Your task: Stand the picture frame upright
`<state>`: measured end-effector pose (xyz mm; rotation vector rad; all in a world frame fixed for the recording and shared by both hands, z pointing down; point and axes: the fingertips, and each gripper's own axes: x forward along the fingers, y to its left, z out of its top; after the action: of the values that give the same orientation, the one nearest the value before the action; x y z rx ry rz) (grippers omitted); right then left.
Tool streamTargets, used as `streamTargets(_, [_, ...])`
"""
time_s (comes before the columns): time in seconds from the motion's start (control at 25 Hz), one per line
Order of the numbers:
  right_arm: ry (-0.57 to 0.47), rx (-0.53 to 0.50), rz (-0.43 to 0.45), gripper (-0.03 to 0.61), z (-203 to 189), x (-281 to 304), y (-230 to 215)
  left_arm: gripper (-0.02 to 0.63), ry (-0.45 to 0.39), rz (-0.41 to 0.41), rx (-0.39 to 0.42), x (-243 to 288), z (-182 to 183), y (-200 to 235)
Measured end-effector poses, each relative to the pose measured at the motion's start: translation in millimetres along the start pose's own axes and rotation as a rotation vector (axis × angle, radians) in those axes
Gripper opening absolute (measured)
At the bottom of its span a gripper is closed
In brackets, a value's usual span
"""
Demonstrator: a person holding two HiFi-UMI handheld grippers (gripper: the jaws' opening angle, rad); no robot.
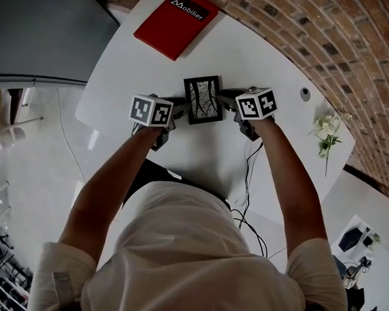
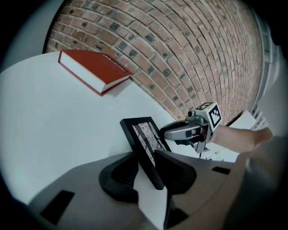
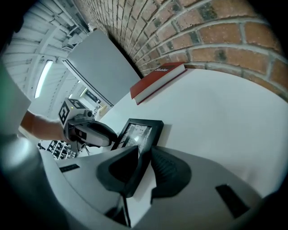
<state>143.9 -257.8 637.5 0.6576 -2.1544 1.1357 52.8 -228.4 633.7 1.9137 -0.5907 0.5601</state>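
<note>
A black picture frame [image 1: 202, 99] with a line drawing stands upright on the white table [image 1: 266, 57], tilted slightly back. My left gripper [image 1: 182, 108] is at its left edge and my right gripper [image 1: 225, 101] at its right edge. In the left gripper view the frame [image 2: 144, 143] runs between the jaws of the left gripper [image 2: 146, 161]; a strip of table shows beside it, so the pads stand off it. In the right gripper view the frame [image 3: 137, 134] sits pinched between the jaws of the right gripper [image 3: 144, 157].
A red book [image 1: 176, 22] lies at the table's far end. A small bunch of white flowers [image 1: 326, 133] lies near the right edge, by the brick wall [image 1: 358, 56]. A black cable [image 1: 249, 181] hangs off the near edge.
</note>
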Motion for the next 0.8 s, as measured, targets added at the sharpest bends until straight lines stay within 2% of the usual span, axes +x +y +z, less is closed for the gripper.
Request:
streamTargets(0.36, [0.019, 0.039, 0.031, 0.08, -3.8, 6.7, -2.7, 0.104, 0.021, 0.032, -0.015, 9.3, 0.6, 5.4])
streamTargets(0.56, [0.009, 0.063, 0.021, 0.08, -5.0, 5.8, -3.3, 0.098, 0.018, 0.034, -0.021, 10.1, 1.0, 4.7])
streamTargets(0.8, [-0.001, 0.022, -0.005, 0.08, -4.6, -0.9, 1.6, 0.104, 0.006, 0.021, 0.017, 4.8, 3.4, 0.3])
